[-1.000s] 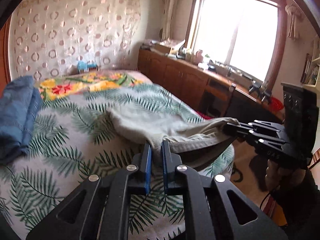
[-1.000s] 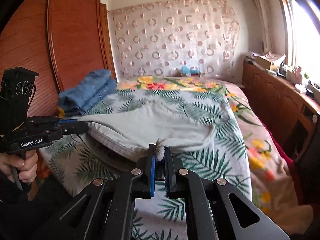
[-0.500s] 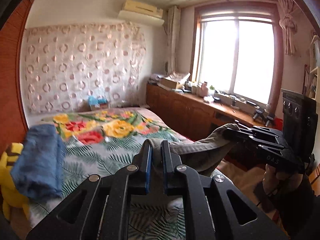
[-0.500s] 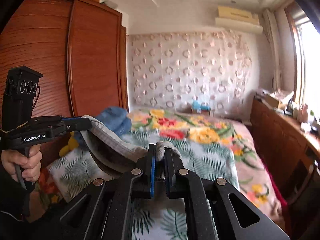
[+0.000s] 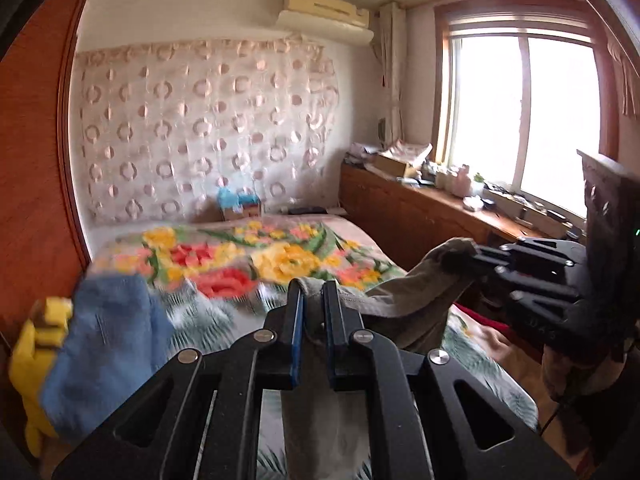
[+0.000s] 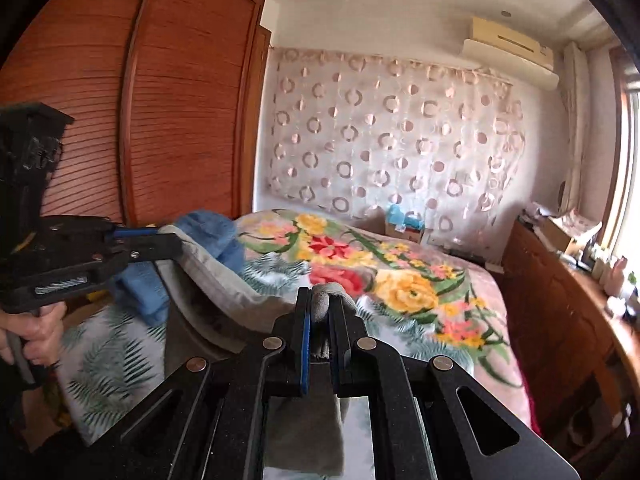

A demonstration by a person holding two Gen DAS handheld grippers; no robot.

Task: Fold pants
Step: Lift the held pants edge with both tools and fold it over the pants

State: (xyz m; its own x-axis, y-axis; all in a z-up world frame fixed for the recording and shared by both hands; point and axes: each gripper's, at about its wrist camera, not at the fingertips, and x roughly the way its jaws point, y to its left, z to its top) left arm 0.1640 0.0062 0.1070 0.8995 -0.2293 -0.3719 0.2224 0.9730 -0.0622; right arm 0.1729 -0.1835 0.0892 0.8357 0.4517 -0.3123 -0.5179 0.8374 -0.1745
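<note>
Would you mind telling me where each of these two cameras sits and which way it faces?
Left wrist: sits on the left tongs, looking along them across the bed toward the curtain and window; the right tongs show at right.
Right wrist: sits on the right tongs, facing the bed, curtain and wardrobe; the left tongs and a hand show at left.
Shared: both tongs are shut on the pants; both views also show the blue cloth.
</note>
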